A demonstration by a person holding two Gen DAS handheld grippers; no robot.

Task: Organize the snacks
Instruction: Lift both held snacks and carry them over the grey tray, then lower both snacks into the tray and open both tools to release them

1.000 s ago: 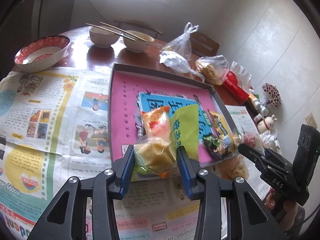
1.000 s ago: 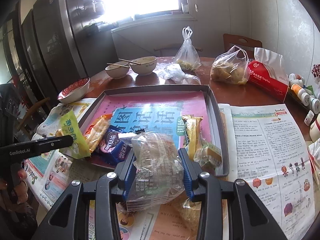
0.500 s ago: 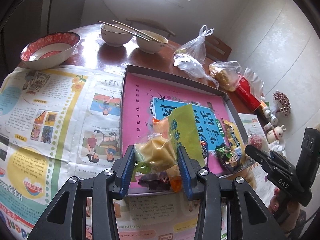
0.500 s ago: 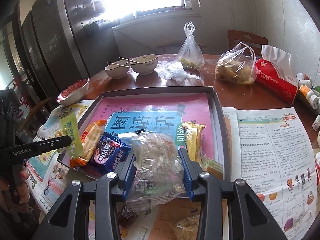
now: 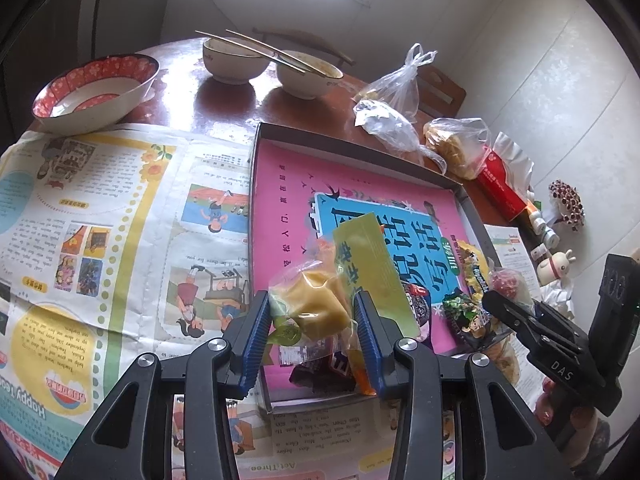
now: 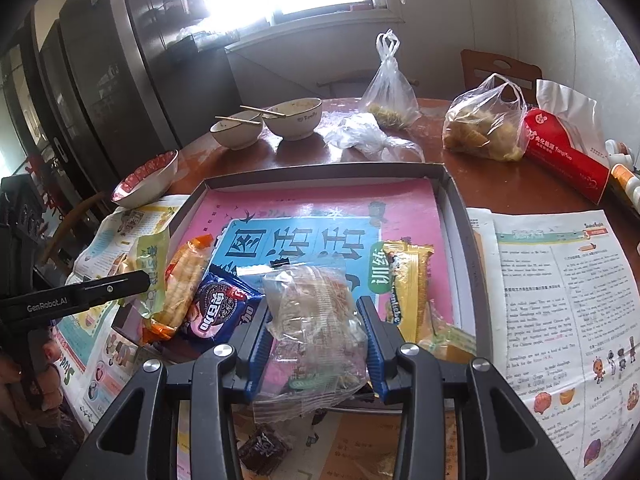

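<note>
My left gripper [image 5: 310,312] is shut on a clear packet holding a yellow cake [image 5: 316,300], held over the near left corner of the grey tray [image 5: 360,148]. A green packet [image 5: 372,264] lies just beyond it. My right gripper [image 6: 316,320] is shut on a crinkly clear snack bag [image 6: 316,320] above the tray's [image 6: 324,170] near edge. Inside the tray, on a pink and blue book cover [image 6: 320,216], lie an orange wafer pack [image 6: 186,276], a blue Oreo pack [image 6: 218,312] and a gold bar wrapper [image 6: 408,280]. The left gripper [image 6: 80,294] shows at the left of the right wrist view.
Newspapers [image 5: 100,232] cover the table on both sides of the tray. Behind it stand two bowls with chopsticks [image 6: 272,120], a red-rimmed bowl [image 5: 96,92], plastic bags of food [image 6: 484,124] and a red tissue pack [image 6: 560,152]. A dark wrapped sweet [image 6: 264,450] lies on the near newspaper.
Both grippers have carried their packets forward and slightly down, so each now hangs over the tray's near edge rather than short of it. Neither grip has changed.
</note>
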